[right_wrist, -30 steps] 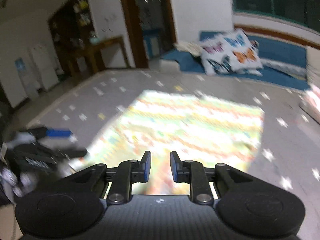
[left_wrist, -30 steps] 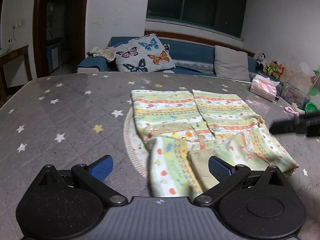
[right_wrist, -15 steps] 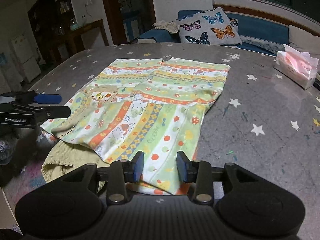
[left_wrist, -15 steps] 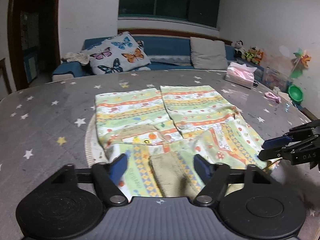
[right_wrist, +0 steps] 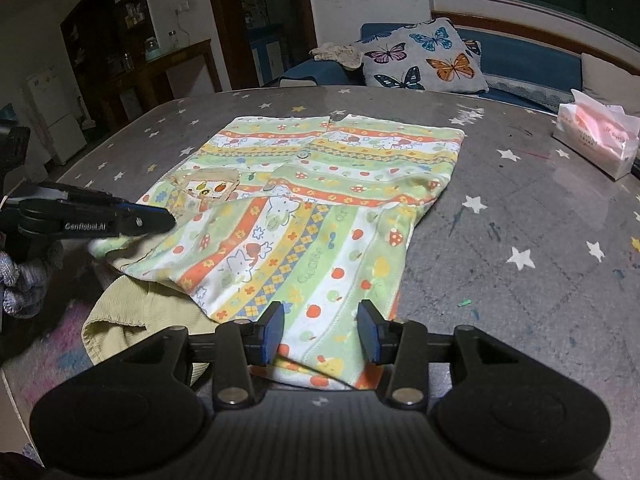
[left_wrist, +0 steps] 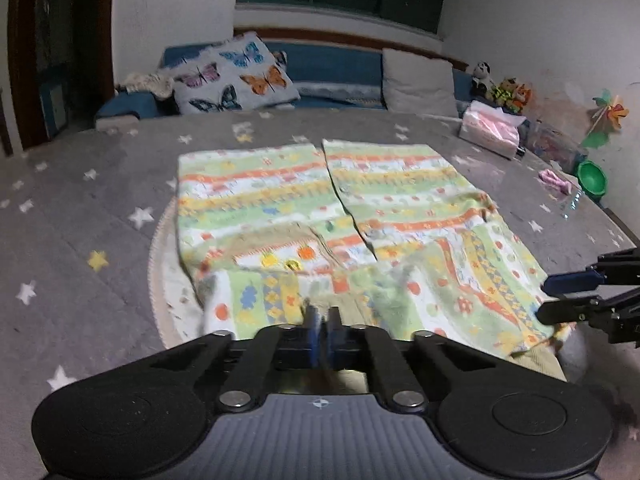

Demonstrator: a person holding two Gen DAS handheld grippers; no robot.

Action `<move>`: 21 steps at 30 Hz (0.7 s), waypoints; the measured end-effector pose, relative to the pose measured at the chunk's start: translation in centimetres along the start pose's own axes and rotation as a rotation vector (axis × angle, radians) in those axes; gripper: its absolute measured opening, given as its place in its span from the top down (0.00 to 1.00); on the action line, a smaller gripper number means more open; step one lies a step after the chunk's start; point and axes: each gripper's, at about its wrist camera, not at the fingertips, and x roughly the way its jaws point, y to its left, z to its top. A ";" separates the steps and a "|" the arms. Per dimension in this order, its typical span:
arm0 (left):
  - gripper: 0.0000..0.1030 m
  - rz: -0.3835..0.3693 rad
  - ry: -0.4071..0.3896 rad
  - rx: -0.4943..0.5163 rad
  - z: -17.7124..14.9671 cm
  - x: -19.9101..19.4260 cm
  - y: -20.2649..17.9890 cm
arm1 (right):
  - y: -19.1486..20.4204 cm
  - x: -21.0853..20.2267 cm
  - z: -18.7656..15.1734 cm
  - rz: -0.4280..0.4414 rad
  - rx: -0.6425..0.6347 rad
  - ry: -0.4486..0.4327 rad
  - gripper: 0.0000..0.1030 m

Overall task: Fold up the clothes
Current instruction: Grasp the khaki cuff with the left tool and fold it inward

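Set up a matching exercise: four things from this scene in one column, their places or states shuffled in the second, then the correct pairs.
1. left tongs
2. right tongs
3. butterfly pillow
4. tissue pack

A. on the blue sofa
B. on the starred cover, far right in the right wrist view
C. shut at the patterned garment's near edge
D. apart, opening, garment hem between them

Pairs: 1-C, 2-D, 3-A, 4-B

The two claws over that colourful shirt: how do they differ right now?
The left claw is pinched shut at the patterned shirt's near edge; whether it grips cloth is blurred. The right claw has its blue pads apart, opening, with the shirt's hem between them, not pressed. From the right view, the left claw reaches in from the side, at the shirt's corner above a yellow-green garment. Both are black with blue pads.
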 end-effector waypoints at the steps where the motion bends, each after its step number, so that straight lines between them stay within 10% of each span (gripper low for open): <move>1: 0.98 0.006 -0.021 0.003 0.2 -0.4 0.0 | 0.0 0.0 0.0 -0.001 -0.003 0.002 0.60; 5: 0.98 0.047 -0.132 0.038 1.2 -2.2 -0.3 | 0.2 0.1 0.1 -0.008 -0.016 0.007 0.60; 14: 0.95 0.081 -0.070 0.018 0.9 -0.8 0.4 | 0.3 -0.5 1.5 -0.017 -0.030 -0.013 0.59; 21: 0.94 -0.062 -0.070 0.074 1.8 -1.0 -2.1 | 0.1 1.3 4.0 -0.017 -0.033 -0.050 0.59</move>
